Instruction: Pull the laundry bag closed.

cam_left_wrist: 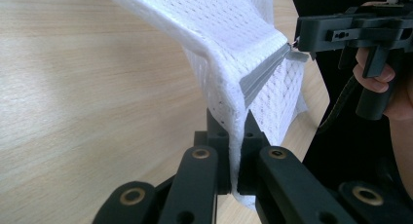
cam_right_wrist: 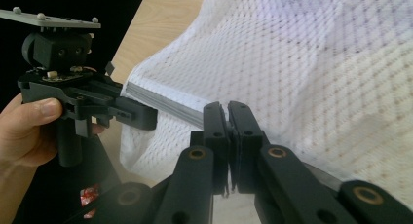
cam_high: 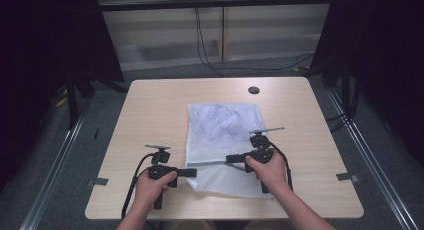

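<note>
High view: a white mesh zip bag (cam_high: 223, 140) lies mid-table on the pale wooden table (cam_high: 150, 105). Left gripper (cam_left_wrist: 237, 121), jaws pinched nearly shut, clamps the bag's near-left corner by its grey zipper (cam_left_wrist: 265, 70). Right gripper (cam_right_wrist: 228, 112), jaws closed, grips along that zipper (cam_right_wrist: 165, 103). Bare tabletop surrounds the bag, widest to its left and right; the round dark grommet hole (cam_high: 253, 90) sits beyond.

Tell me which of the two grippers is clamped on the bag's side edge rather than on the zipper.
The left gripper: its jaws pinch the mesh bag's edge, while the right gripper grips along the grey zipper.
</note>
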The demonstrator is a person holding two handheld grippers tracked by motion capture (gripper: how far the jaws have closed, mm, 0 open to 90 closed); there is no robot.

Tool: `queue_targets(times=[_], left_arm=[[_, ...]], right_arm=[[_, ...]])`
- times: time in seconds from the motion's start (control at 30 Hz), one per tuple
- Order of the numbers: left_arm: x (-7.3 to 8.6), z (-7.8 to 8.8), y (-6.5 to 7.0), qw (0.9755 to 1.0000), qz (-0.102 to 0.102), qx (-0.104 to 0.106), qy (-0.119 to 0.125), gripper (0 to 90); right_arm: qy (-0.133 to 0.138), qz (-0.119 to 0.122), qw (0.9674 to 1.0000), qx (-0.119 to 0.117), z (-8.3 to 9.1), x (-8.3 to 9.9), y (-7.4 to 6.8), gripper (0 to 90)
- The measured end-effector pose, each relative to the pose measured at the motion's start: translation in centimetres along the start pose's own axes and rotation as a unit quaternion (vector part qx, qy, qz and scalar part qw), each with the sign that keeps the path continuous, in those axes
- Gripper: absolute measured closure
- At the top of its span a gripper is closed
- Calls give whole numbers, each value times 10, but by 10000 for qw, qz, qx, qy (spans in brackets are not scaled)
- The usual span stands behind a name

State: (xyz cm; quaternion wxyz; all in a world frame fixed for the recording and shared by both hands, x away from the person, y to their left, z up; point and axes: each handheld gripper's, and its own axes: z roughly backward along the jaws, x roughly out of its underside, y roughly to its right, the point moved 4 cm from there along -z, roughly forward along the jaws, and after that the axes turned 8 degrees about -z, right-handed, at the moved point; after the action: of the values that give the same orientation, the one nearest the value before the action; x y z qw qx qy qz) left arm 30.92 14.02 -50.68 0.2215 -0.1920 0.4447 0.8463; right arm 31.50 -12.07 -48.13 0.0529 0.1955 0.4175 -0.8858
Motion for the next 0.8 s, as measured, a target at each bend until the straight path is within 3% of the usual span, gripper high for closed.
queue_targets(times=[0.8], left_arm=[[2, 3, -1, 10000, -28, -30, -43, 886]], right_arm=[[101, -72, 9999, 26, 13, 0, 12, 876]])
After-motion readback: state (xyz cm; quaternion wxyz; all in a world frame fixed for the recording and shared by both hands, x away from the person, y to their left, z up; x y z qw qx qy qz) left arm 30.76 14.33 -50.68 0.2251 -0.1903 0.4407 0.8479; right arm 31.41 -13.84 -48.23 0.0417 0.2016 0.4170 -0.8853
